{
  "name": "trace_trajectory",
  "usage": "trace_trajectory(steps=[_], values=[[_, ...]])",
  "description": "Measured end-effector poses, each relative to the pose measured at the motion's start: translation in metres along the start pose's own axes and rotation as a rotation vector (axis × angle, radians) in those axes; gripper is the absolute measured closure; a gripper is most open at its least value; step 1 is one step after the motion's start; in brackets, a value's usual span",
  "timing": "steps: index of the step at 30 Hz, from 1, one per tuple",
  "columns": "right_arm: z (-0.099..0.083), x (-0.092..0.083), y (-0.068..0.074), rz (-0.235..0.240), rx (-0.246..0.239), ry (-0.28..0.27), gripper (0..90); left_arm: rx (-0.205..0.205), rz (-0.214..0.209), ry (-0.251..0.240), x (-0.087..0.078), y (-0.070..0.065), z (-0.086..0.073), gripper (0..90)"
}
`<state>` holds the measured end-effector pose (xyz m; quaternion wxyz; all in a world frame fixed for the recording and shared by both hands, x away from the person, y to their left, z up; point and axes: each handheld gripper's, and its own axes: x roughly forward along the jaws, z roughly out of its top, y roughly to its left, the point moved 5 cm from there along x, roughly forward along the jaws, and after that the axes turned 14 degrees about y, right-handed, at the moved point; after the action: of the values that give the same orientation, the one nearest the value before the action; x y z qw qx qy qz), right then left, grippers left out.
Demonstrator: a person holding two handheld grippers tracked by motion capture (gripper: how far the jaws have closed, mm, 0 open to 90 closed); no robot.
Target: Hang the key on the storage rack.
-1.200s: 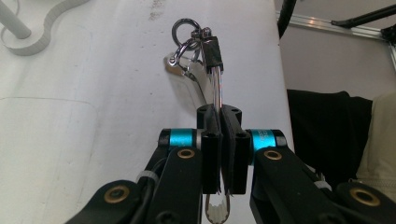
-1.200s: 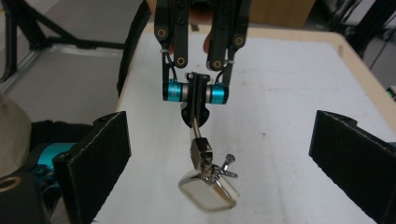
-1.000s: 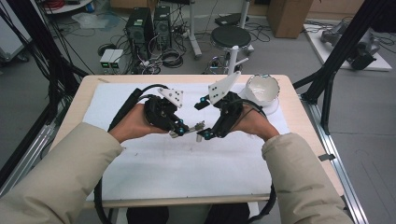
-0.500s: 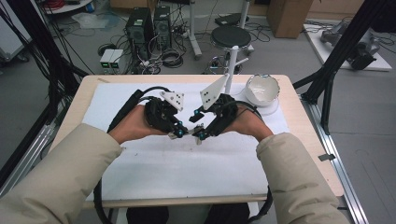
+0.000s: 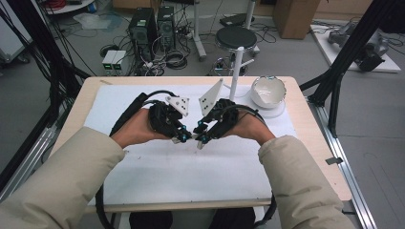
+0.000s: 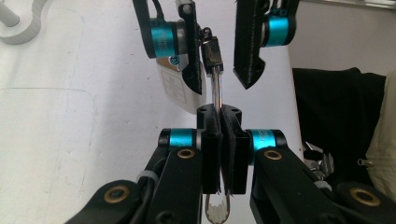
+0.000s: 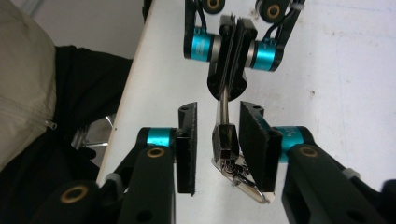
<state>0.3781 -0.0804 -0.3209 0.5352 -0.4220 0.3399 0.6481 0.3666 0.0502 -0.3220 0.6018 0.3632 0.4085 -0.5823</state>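
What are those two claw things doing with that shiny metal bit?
A person holds a claw-like gripper in each hand above a white mat on a table. The left gripper is shut tight on a thin metal rod with a small dark clasp at its far end. The right gripper faces it with that clasp between its jaws; they have just been closing, but a gap still shows on one side. A white bowl sits at the mat's far corner.

The left hand-held gripper's (image 6: pixel 223 154) shut pads hide the metal clip's (image 6: pixel 215 88) middle; its label tag (image 6: pixel 175 86) is too blurred to read.
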Motion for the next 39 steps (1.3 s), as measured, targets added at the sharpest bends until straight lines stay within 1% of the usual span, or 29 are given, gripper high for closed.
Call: trace_trajectory(steps=[1,2,5,7,8,11,13,15,16,17,18,19,20,21,22,23,24,25,26,27,28,29,30,31,32,33,37,38,39], values=[[0.0,0.001,0.0,-0.003,0.001,0.009,71.1,0.001,-0.002,0.002,0.0,0.0,0.0,86.8],[0.0,0.002,-0.001,-0.008,0.005,0.019,77.4,0.002,-0.004,0.001,0.0,0.0,0.0,86.8],[0.0,0.002,-0.001,0.001,0.01,0.028,80.7,0.003,0.0,0.004,0.001,-0.001,0.0,86.8],[0.0,0.004,-0.001,0.004,0.026,0.038,81.7,0.006,-0.007,0.012,0.002,-0.001,-0.001,86.8],[0.0,0.005,0.0,0.013,0.055,0.041,82.2,0.002,-0.006,0.003,0.003,-0.001,0.0,86.8],[0.0,0.005,0.0,0.018,0.06,0.041,82.4,0.01,-0.007,0.009,0.003,0.0,-0.001,86.8],[0.0,0.005,0.0,0.014,0.051,0.043,82.5,0.011,-0.014,0.005,0.003,-0.001,-0.001,86.7],[0.0,0.005,0.0,0.013,0.051,0.041,82.7,0.012,-0.007,-0.002,0.003,-0.001,-0.001,86.6],[0.0,0.004,0.0,0.009,0.06,0.037,82.8,0.009,-0.01,-0.008,0.002,0.0,-0.001,85.4],[0.0,0.004,0.0,0.009,0.06,0.037,82.8,0.001,-0.01,-0.023,0.002,0.001,-0.001,85.4],[-0.001,0.003,-0.001,0.012,0.079,0.03,82.8,0.002,-0.003,-0.033,0.001,0.002,-0.002,76.8],[-0.001,0.003,-0.001,0.012,0.079,0.03,82.8,-0.001,0.006,-0.059,0.001,0.004,-0.002,76.8],[-0.002,0.002,-0.002,0.006,0.094,0.029,82.8,0.012,0.028,-0.078,-0.001,0.006,-0.004,69.6],[-0.003,0.001,-0.002,0.006,0.096,0.023,82.8,-0.004,0.045,-0.111,-0.001,0.008,-0.005,59.3],[-0.005,-0.003,-0.002,-0.016,0.102,0.009,82.8,-0.013,0.059,-0.14,-0.003,0.011,-0.007,47.2],[-0.005,-0.003,-0.002,-0.016,0.102,0.009,82.8,-0.008,0.077,-0.162,-0.004,0.014,-0.011,47.2],[-0.006,-0.004,-0.003,-0.015,0.098,0.0,82.8,-0.019,0.088,-0.19,-0.006,0.015,-0.014,41.0],[-0.007,-0.006,-0.003,-0.023,0.11,-0.003,82.7,-0.023,0.095,-0.214,-0.008,0.016,-0.017,36.3],[-0.009,-0.008,-0.005,-0.033,0.119,-0.011,82.8,-0.029,0.099,-0.252,-0.009,0.017,-0.019,25.2],[-0.009,-0.008,-0.005,-0.033,0.119,-0.011,82.8,-0.036,0.113,-0.278,-0.011,0.017,-0.022,25.2],[-0.012,-0.011,-0.005,-0.041,0.138,-0.023,82.7,-0.054,0.131,-0.303,-0.012,0.017,-0.025,11.9],[-0.012,-0.011,-0.005,-0.041,0.138,-0.023,82.7,-0.074,0.136,-0.318,-0.013,0.017,-0.029,11.9],[-0.016,-0.015,-0.006,-0.083,0.152,-0.063,82.7,-0.085,0.116,-0.34,-0.015,0.015,-0.036,3.4],[-0.016,-0.015,-0.006,-0.083,0.152,-0.063,82.7,-0.085,0.115,-0.355,-0.017,0.014,-0.04,3.4],[-0.019,-0.017,-0.005,-0.079,0.165,-0.074,82.7,-0.094,0.128,-0.373,-0.018,0.013,-0.047,1.7],[-0.023,-0.018,-0.007,-0.103,0.181,-0.091,82.7,-0.114,0.144,-0.389,-0.02,0.012,-0.053,1.7],[-0.042,-0.027,-0.009,-0.143,0.259,-0.161,82.7,-0.159,0.193,-0.441,-0.024,0.008,-0.081,1.7],[-0.05,-0.034,-0.01,-0.181,0.297,-0.2,82.7,-0.171,0.206,-0.458,-0.026,0.007,-0.087,1.7],[-0.05,-0.034,-0.01,-0.181,0.297,-0.2,82.7,-0.186,0.224,-0.473,-0.027,0.006,-0.094,1.7]])
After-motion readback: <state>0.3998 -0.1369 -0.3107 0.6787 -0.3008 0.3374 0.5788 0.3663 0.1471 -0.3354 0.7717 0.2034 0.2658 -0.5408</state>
